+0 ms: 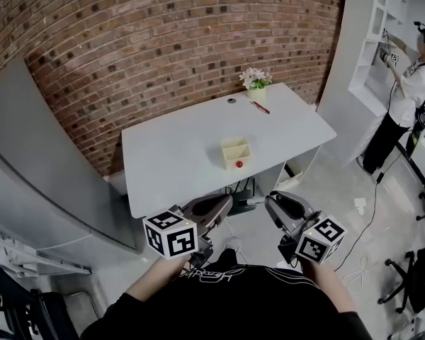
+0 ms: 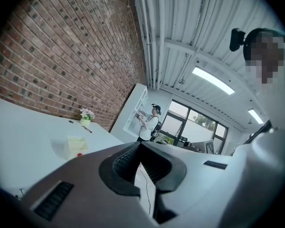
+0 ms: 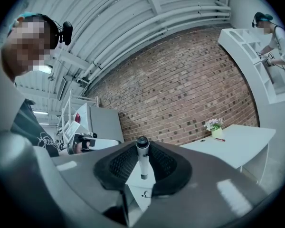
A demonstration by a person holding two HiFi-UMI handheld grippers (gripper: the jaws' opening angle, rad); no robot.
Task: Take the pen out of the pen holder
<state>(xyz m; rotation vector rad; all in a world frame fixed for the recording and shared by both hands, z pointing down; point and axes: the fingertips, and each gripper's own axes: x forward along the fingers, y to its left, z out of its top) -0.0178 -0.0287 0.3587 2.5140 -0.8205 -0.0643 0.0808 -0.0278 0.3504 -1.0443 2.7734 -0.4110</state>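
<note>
The pale yellow pen holder [image 1: 235, 151] stands on the white table [image 1: 177, 154], with a small red thing [image 1: 239, 164] at its front; it also shows in the left gripper view as the pen holder [image 2: 76, 146]. My right gripper [image 3: 142, 148] is shut on a slim silver pen [image 3: 142, 159] with a dark cap, held upright between the pads. In the head view both the left gripper [image 1: 223, 204] and the right gripper [image 1: 275, 204] hang over the floor, on my side of the table's near edge. The left gripper [image 2: 140, 143] has its jaw tips together, nothing between them.
A flower pot [image 1: 256, 83], a red pen [image 1: 260, 107] and a small dark disc [image 1: 231, 100] lie at the table's far edge by the brick wall. A person [image 1: 404, 98] stands at a white shelf far right. Cables cross the floor [image 1: 368, 225].
</note>
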